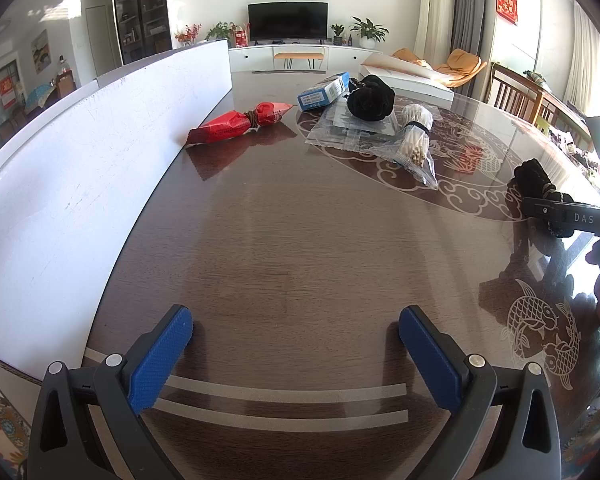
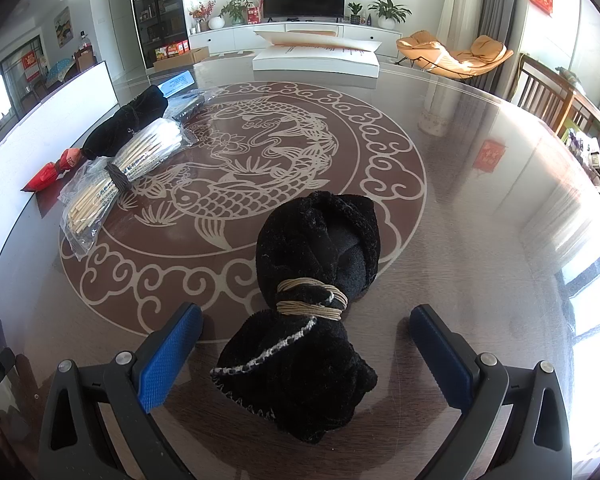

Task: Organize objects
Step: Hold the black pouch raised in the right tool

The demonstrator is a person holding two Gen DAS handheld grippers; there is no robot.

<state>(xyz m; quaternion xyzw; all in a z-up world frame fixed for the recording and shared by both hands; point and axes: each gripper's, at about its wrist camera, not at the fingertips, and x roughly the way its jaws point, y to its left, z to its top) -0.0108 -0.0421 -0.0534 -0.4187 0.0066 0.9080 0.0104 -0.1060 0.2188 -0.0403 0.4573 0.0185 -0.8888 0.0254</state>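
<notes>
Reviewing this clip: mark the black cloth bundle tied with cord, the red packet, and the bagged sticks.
black cloth bundle (image 2: 320, 248), right wrist view, on its upper fuzzy half above the cord.
red packet (image 1: 228, 126), left wrist view, on its wider half left of the knot.
bagged sticks (image 2: 140, 156), right wrist view, on the sticks beside the dark band.

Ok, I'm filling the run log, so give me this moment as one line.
left gripper: open, empty | right gripper: open around black cloth bundle | bundle on table | not gripped
</notes>
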